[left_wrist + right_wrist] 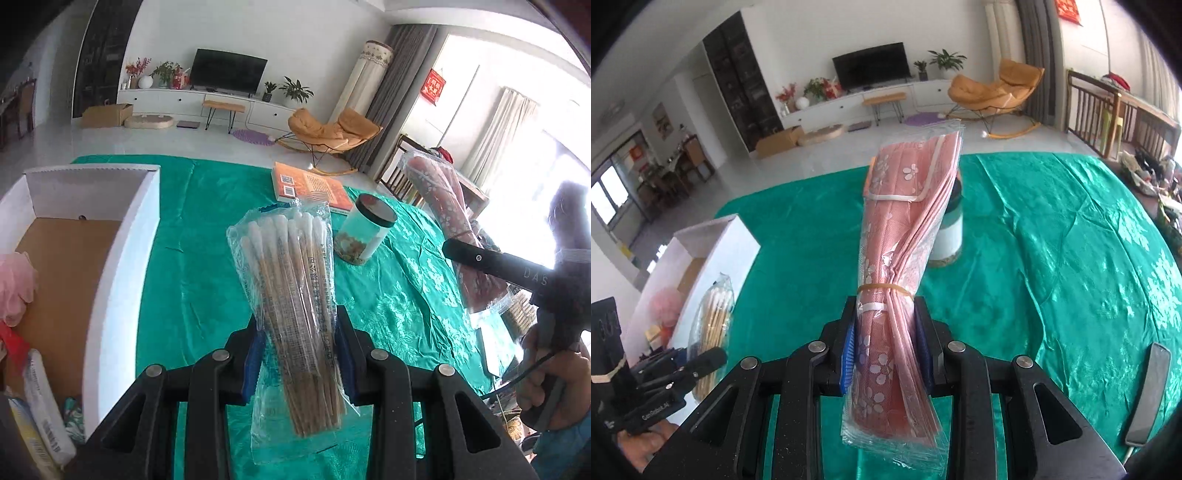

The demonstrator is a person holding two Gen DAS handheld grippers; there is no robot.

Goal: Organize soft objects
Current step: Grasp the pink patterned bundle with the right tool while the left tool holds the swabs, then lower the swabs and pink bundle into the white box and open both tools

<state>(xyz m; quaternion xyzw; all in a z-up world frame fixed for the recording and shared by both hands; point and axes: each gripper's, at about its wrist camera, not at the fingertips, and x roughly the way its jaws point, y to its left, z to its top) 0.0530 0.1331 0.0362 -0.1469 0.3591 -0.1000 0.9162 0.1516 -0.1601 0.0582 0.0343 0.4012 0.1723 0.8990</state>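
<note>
left gripper [299,354] jaws pinching swab pack [291,295], centre frame, aloft | right gripper [886,350] jaws pinching mask pack [897,258], centre frame, aloft | box [122,258] left edge, holds pink puff [14,288] plus packets, probably tissues | progress: partway; both packs not yet boxed | jar [364,232], book [314,186] stay on cloth [192,258]

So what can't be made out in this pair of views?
- Near end of the white box, left wrist view: cut off by the frame edge; the items there show only in part.
- Jar, right wrist view: mostly hidden behind the pink mask pack.
- Printed text on the cotton swab pack, left wrist view: too small and creased to read.
- Orange book cover: too small to read.
</note>
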